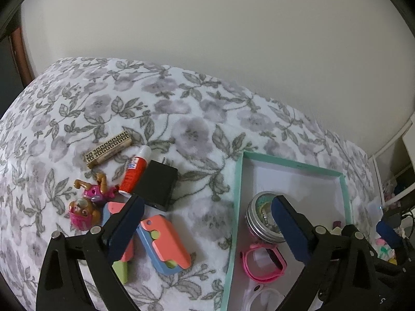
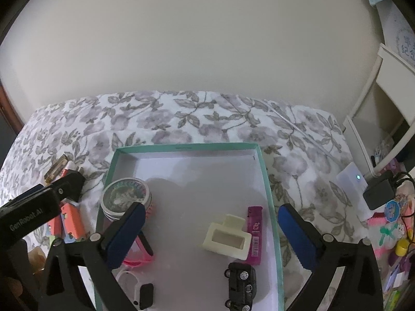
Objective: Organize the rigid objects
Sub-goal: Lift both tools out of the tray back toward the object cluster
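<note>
A shallow teal-rimmed white box (image 2: 267, 178) lies on a floral bedspread; it also shows in the left wrist view (image 1: 237, 202). Inside are a round tin (image 2: 125, 197), a cream hair clip (image 2: 228, 235), a magenta lighter (image 2: 255, 233), a black toy car (image 2: 241, 287), a pink watch (image 1: 264, 261) and a white watch (image 2: 140, 290). Left of the box lie a gold patterned case (image 1: 109, 149), a red glue stick (image 1: 133, 171), a black cube (image 1: 155, 185), a pup figure (image 1: 87, 204) and coral-blue toy (image 1: 166, 243). My left gripper (image 1: 207, 220) is open above these. My right gripper (image 2: 211, 229) is open above the box.
The bed meets a cream wall at the back. Right of the bed stand a white shelf unit (image 2: 384, 119), a white device with a lit dot (image 2: 352, 181), a black adapter (image 2: 378, 193) with cables, and several colourful small items (image 2: 396, 235).
</note>
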`<state>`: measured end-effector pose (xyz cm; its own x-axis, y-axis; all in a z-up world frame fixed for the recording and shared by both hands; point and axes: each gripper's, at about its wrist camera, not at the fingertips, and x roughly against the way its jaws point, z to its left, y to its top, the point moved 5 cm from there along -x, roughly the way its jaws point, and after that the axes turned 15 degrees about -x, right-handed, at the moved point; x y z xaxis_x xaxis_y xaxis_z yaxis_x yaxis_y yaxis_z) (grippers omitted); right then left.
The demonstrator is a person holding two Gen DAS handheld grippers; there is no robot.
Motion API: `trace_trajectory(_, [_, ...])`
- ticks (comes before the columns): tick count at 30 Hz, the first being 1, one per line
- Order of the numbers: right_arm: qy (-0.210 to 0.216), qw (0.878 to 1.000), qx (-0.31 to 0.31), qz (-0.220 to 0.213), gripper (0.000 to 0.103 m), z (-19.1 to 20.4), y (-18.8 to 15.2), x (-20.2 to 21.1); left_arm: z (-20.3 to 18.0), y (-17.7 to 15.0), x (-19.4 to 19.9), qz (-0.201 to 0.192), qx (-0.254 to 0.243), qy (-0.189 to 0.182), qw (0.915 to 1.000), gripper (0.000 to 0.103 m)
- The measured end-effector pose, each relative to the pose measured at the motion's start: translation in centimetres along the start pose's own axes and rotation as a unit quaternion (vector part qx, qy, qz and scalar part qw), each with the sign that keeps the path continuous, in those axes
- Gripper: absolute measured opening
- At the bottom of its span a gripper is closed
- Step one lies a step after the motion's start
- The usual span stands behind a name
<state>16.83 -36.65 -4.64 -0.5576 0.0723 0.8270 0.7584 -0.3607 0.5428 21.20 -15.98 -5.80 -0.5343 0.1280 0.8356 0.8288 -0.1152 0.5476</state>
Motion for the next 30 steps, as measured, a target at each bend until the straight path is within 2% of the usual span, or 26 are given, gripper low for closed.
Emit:
trace_trajectory(11, [0.028,1.000,0.009,-0.011,0.103,2.6,0.0,0.9,4.0,1.1,3.2,-0.030,0.037,0.008,0.9988,0.099])
trace_trajectory(18, [0.075,0.996,0.035,-0.021,0.103,7.0,-0.6,2.3,9.3,0.8,6.4,-0.045,0.066,0.046,0.9957,0.099])
trace_trajectory(25, [0.126,0.990,0.058,-0.001,0.103,11.7,-2.5,2.8,13.9,-0.3,8.5,-0.035,0.074,0.079,0.9935,0.099])
trace_trajectory(30, [0.139,0.987,0.078,0.010,0.103,14.6,-4.1,2.7,16.5,-1.4,8.9,-0.023,0.098,0.079,0.9918,0.099])
